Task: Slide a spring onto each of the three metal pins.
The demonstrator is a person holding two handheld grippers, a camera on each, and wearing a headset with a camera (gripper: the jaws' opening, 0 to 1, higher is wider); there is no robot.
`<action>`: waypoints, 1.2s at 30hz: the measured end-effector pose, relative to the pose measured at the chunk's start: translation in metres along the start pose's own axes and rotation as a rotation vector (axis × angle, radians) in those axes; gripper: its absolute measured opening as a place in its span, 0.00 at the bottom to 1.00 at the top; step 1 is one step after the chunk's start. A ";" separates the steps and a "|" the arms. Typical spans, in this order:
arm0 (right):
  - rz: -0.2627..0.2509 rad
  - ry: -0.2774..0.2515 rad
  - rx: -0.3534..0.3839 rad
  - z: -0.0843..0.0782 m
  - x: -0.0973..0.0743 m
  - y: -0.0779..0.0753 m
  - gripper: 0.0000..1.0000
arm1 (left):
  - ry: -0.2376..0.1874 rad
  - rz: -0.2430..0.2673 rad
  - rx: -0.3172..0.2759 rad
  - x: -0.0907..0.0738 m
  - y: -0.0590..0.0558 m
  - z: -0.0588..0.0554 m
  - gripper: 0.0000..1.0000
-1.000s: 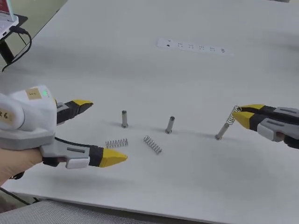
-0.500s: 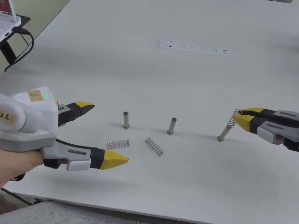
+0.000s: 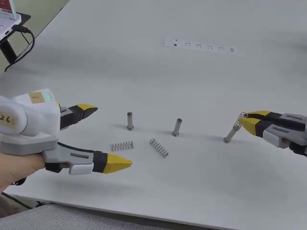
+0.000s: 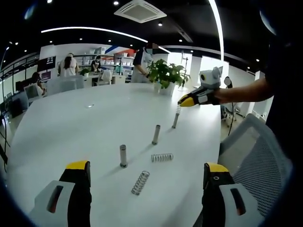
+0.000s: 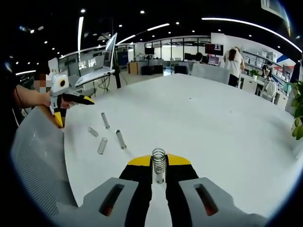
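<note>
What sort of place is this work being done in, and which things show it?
Probably an open-plan office or workshop: a long white table, people at desks beyond it, a potted plant and ceiling spotlights.

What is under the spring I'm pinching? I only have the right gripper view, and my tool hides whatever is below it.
Observer: A metal pin. The spring sits over its upper part, and the pin leans toward your right tool, which is shut on the spring's top.
Operator: Is the spring down at the foot of the pin?
Observer: No. In the head view the pin's lower part is bare between the spring and the table.
</note>
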State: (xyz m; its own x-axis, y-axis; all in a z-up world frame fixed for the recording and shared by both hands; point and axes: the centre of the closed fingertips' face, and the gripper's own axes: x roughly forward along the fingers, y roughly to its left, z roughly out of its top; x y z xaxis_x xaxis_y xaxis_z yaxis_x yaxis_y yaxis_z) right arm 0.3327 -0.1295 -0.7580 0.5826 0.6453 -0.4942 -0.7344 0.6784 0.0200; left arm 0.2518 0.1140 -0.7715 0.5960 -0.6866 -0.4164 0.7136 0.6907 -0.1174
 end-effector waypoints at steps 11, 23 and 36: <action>-0.004 0.020 0.027 -0.013 0.007 -0.001 0.07 | 0.000 0.006 -0.007 0.000 0.002 -0.002 0.97; 0.004 0.075 0.015 -0.031 0.017 -0.002 0.07 | 0.001 0.005 -0.007 0.000 0.001 -0.002 0.97; 0.007 0.128 -0.022 -0.046 0.024 0.002 0.07 | 0.005 0.003 -0.006 0.000 0.000 -0.003 0.96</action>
State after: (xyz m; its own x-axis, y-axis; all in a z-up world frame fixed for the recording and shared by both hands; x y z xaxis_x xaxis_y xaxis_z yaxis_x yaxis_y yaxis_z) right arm 0.3294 -0.1293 -0.8092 0.5297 0.5986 -0.6009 -0.7465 0.6654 0.0049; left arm 0.2505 0.1151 -0.7744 0.5964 -0.6830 -0.4217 0.7094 0.6943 -0.1211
